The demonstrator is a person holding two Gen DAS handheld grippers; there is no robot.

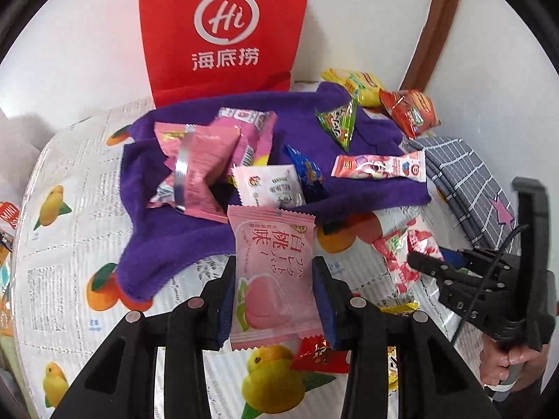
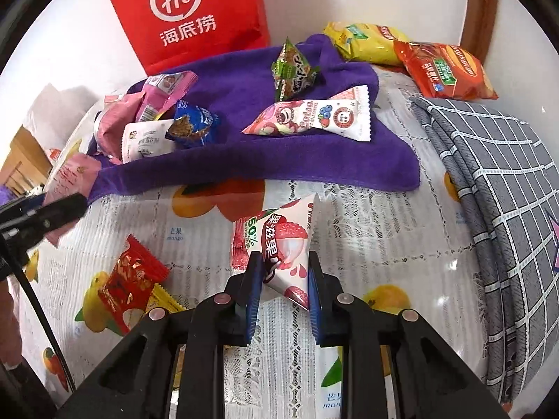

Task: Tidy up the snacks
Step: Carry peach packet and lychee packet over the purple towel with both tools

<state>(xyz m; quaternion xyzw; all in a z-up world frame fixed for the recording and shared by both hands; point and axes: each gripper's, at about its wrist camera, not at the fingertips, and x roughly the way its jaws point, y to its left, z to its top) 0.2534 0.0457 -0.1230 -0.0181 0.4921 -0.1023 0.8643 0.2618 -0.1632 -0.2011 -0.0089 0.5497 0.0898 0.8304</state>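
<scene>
My left gripper (image 1: 274,279) is shut on a pink peach snack packet (image 1: 276,244), held above the table's near edge by the purple towel (image 1: 195,244). On the towel lie several pink packets (image 1: 202,160), a white packet (image 1: 269,185), a blue one (image 1: 307,171), a green triangular one (image 1: 339,122) and a strawberry-bear packet (image 1: 377,167). My right gripper (image 2: 283,272) is shut on a triangular lychee jelly packet (image 2: 283,241) that rests on the fruit-print tablecloth (image 2: 367,244), in front of the towel (image 2: 244,160). The right wrist view shows the left gripper (image 2: 63,206) at its left edge.
A red paper bag (image 1: 223,28) stands against the wall behind the towel. Yellow (image 2: 367,40) and orange (image 2: 443,70) chip bags lie at the back right. A folded grey checked cloth (image 2: 506,181) fills the right side. A red candy (image 2: 132,279) lies on a yellow packet near the left.
</scene>
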